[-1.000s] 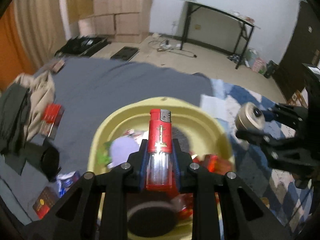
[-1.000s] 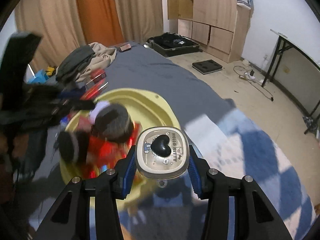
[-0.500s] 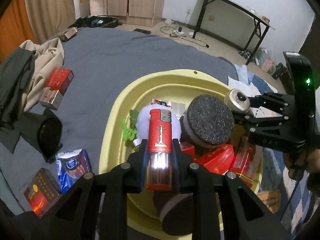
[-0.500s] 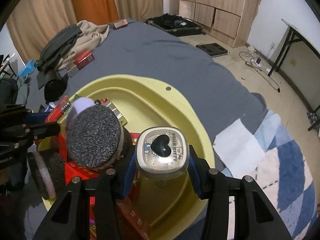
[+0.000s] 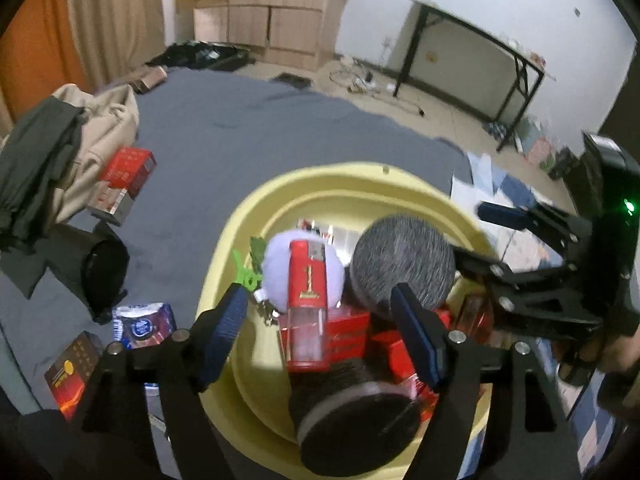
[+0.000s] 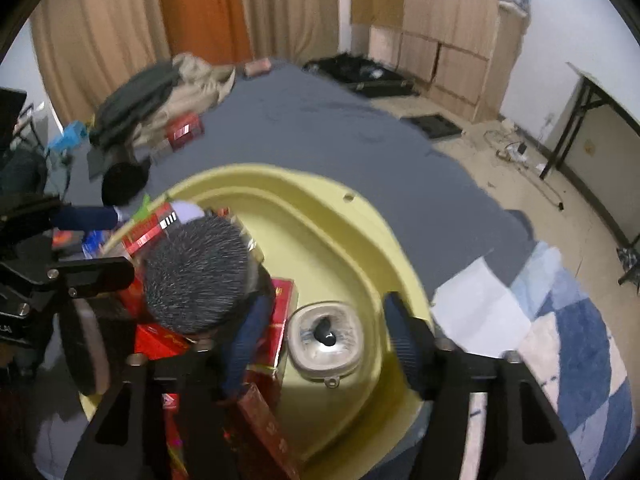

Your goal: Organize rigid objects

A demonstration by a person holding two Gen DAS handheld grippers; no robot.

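Observation:
A yellow basin (image 5: 344, 184) sits on the grey bedspread; it also shows in the right wrist view (image 6: 320, 216). My left gripper (image 5: 320, 320) is open above it, and a red lighter (image 5: 306, 300) lies loose between its jaws on red boxes (image 5: 348, 332) and a lilac pompom (image 5: 280, 268). My right gripper (image 6: 320, 332) is open over the basin, with a beige Hello Kitty case (image 6: 326, 336) lying below it on the basin floor. A dark foam-topped roller (image 6: 196, 272) stands among the boxes.
Outside the basin lie a red carton (image 5: 124, 180), a black cylinder (image 5: 100, 268), a blue packet (image 5: 144, 324), a dark red box (image 5: 70, 372) and clothes (image 5: 60, 148). A white paper (image 6: 476, 312) and a blue checked rug (image 6: 580, 360) lie to the right.
Both grippers have opened. The lighter has dropped from the left one onto the boxes, and the Hello Kitty case has dropped from the right one into the basin.

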